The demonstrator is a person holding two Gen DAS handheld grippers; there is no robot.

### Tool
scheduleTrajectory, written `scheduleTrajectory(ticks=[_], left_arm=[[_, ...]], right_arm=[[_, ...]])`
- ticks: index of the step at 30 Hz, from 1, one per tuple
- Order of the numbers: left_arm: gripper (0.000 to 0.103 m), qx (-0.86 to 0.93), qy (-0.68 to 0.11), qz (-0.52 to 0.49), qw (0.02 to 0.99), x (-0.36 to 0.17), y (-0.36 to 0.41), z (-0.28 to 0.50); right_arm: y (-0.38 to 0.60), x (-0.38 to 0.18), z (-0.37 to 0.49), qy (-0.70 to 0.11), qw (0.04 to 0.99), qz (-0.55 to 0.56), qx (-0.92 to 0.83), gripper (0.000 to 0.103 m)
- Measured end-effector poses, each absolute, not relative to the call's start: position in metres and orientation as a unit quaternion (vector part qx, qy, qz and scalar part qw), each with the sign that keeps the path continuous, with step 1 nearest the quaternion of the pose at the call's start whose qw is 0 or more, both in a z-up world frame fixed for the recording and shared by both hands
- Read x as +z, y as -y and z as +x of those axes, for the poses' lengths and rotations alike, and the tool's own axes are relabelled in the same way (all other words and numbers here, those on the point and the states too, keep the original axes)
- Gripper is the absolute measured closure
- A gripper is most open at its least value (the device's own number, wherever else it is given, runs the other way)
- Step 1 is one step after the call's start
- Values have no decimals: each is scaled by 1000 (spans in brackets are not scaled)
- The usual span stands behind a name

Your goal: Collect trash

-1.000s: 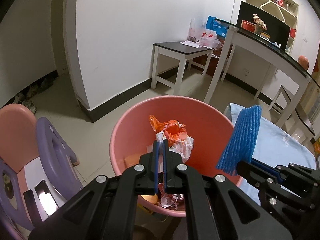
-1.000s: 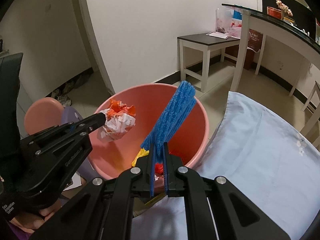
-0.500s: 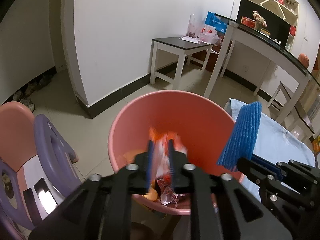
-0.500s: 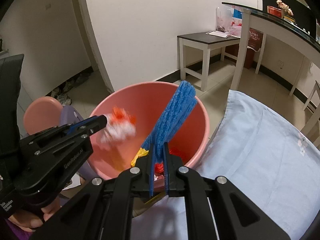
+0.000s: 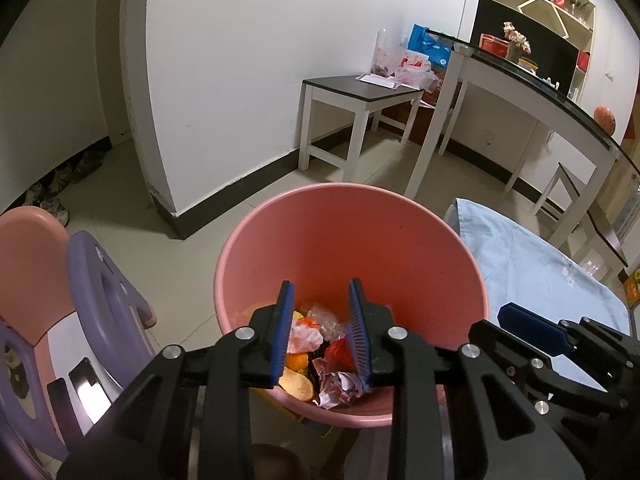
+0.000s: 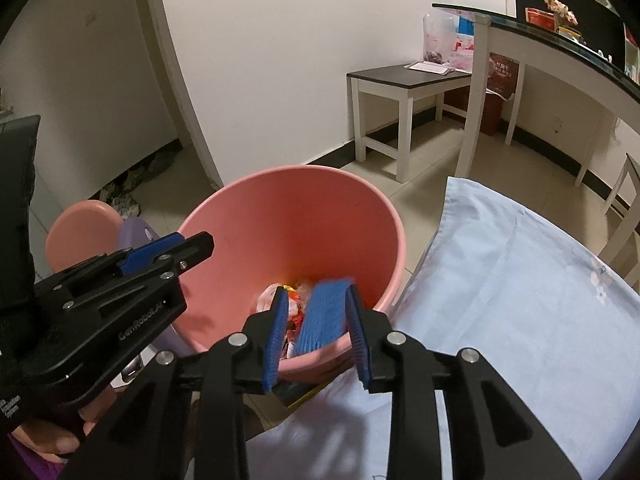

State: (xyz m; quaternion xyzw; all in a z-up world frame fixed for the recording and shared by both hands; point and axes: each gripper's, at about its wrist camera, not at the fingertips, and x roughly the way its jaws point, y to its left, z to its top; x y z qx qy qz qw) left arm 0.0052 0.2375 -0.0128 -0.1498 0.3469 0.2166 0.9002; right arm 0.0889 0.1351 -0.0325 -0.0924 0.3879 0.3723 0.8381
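A pink bucket [image 5: 400, 248] stands on the floor, also in the right wrist view [image 6: 248, 240]. It holds crumpled wrappers and orange scraps [image 5: 316, 344]. My left gripper [image 5: 322, 332] is open and empty above the bucket's near rim. My right gripper [image 6: 316, 332] is open over the rim; a blue ribbed sponge [image 6: 322, 316], blurred, is between its spread fingers and inside the bucket. The left gripper also shows at the left of the right wrist view [image 6: 172, 248].
A table with a light blue cloth [image 6: 520, 300] lies right of the bucket. A pink and purple child's chair [image 5: 60, 300] stands to the left. A small white side table [image 5: 360, 96] and a long glass-topped desk [image 5: 560, 104] stand behind, by the white wall.
Both grippers opened. The orange and white wrapper dropped from the left gripper into the bucket. The blue sponge left the right gripper's grip and is falling into the bucket.
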Motion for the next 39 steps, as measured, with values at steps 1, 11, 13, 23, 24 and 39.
scheduleTrajectory(ticks=[1,11,13,23,24,39], left_arm=[[75,216,-347,-150,900,-13,-238,5],[75,218,-350,-147,899,-14,-237,4],[75,217,-351,-146,899,-14,-237,3],[75,221,-351,-143,899,-16,-236,2],[75,222,-350,-143,899,-16,-236,2],[75,228,-346,-132,901,-10,-229,-2]], right_arm=[[-135,-33,89,-389,838,-92,372,72],[-132,-33,86,-391,838,-90,370,67],[-132,-32,86,-391,838,-90,369,66],[-126,-33,83,-390,842,-84,363,60],[-125,-33,83,-390,843,-83,362,59],[-112,-29,78,-379,861,-66,334,45]])
